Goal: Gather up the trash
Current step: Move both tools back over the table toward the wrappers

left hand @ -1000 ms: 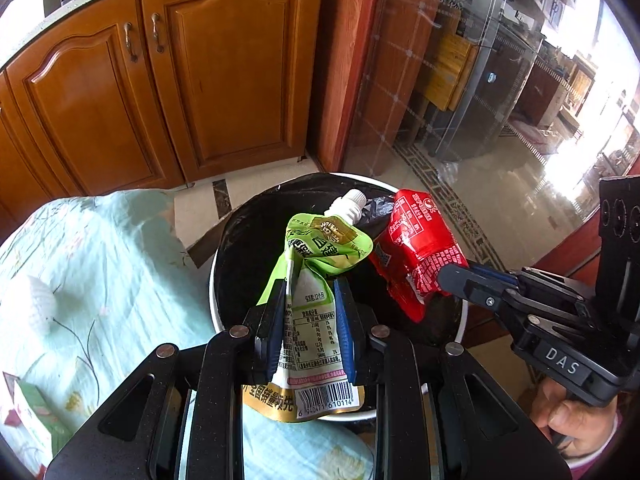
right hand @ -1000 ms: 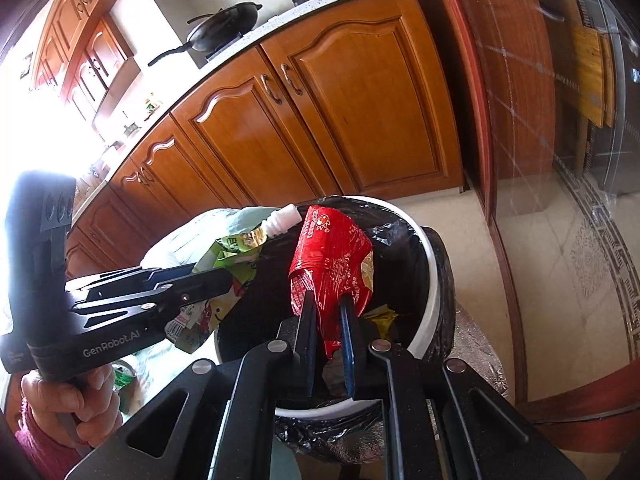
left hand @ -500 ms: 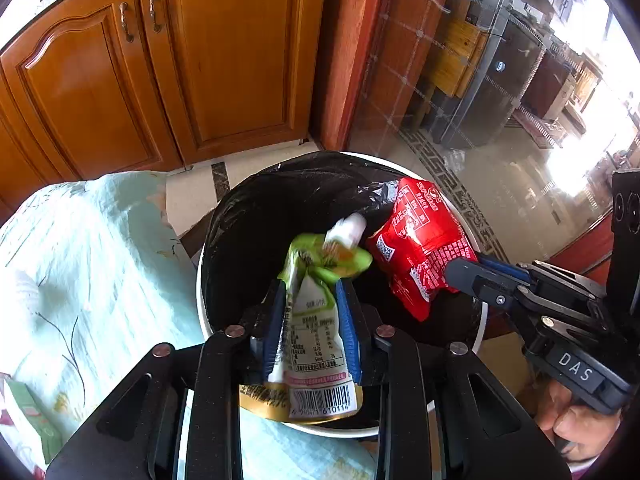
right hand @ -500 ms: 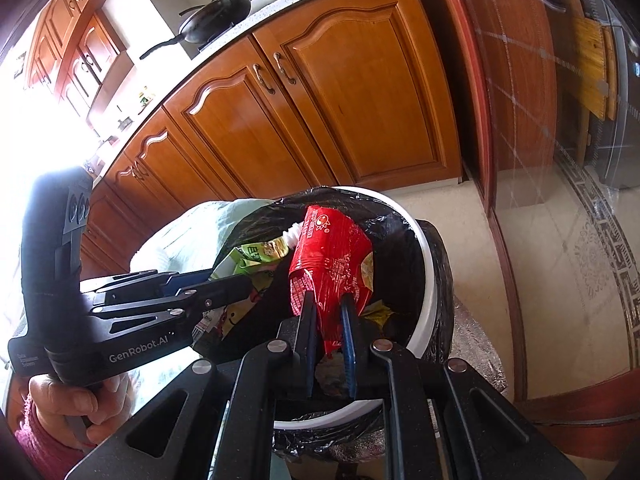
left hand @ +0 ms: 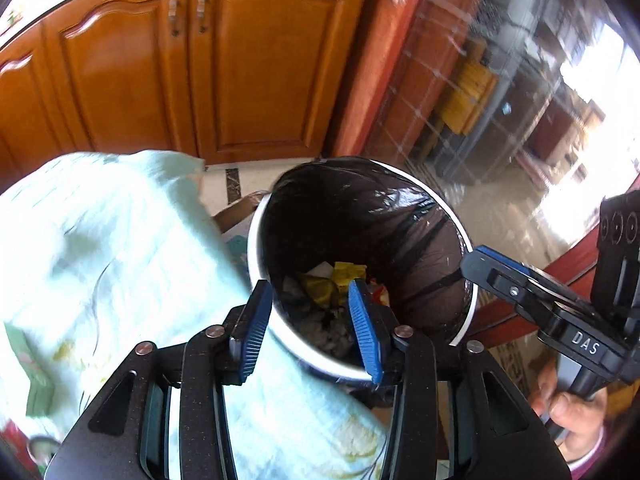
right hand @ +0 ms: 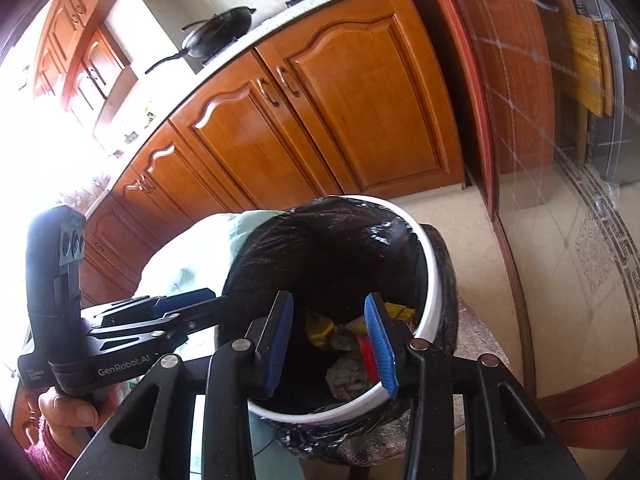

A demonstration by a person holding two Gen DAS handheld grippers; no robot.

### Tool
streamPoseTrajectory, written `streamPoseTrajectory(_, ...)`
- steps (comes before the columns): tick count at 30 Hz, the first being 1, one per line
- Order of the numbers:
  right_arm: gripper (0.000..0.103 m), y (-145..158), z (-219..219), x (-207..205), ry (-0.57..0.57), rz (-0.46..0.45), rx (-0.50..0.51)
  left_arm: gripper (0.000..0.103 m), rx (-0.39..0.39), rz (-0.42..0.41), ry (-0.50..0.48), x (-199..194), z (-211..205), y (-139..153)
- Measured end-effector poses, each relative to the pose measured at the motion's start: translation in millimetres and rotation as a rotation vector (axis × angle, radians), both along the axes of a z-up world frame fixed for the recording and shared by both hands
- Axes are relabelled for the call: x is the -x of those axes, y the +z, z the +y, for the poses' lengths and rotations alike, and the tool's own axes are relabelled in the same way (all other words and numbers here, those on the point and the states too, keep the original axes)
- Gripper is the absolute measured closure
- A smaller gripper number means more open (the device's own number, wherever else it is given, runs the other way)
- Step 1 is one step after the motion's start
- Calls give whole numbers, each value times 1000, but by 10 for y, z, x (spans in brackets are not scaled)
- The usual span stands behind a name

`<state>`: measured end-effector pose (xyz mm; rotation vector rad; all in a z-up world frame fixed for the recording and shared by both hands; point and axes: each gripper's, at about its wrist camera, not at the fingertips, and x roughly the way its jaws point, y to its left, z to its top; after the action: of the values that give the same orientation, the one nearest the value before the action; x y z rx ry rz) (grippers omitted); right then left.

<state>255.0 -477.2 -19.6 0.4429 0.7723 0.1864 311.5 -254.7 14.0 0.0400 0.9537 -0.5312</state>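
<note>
Release was complete: left gripper (left hand: 310, 320) and right gripper (right hand: 332, 340), jaws opening and empty, no longer pinched the green pouch and red wrapper (right hand: 370, 354), which lay with other trash (left hand: 326, 286) inside the bin (right hand: 434, 276).

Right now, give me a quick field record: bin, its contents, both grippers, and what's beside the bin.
bin: white-rimmed trash bin with black liner, open top
contents: yellow wrapper, red wrapper, crumpled grey scrap
left gripper: over the bin, jaws opening, nothing between them
right gripper: over the bin, jaws opening, nothing between them
beside bin: pale green cloth
</note>
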Motion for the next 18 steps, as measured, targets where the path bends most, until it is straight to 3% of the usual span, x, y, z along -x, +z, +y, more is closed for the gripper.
streamPoseTrajectory(4,30,24,107,104,-2,-37,-22,60,32,-24,63,183,323,4)
streamPoseTrajectory(6,22,29,170,165,-8,-57,-33,59,40,-38,90,281,470,10)
streamPoseTrajectory(18,19,19,713,370,53,-73,-79,54,85,-72,218,720,1264,40)
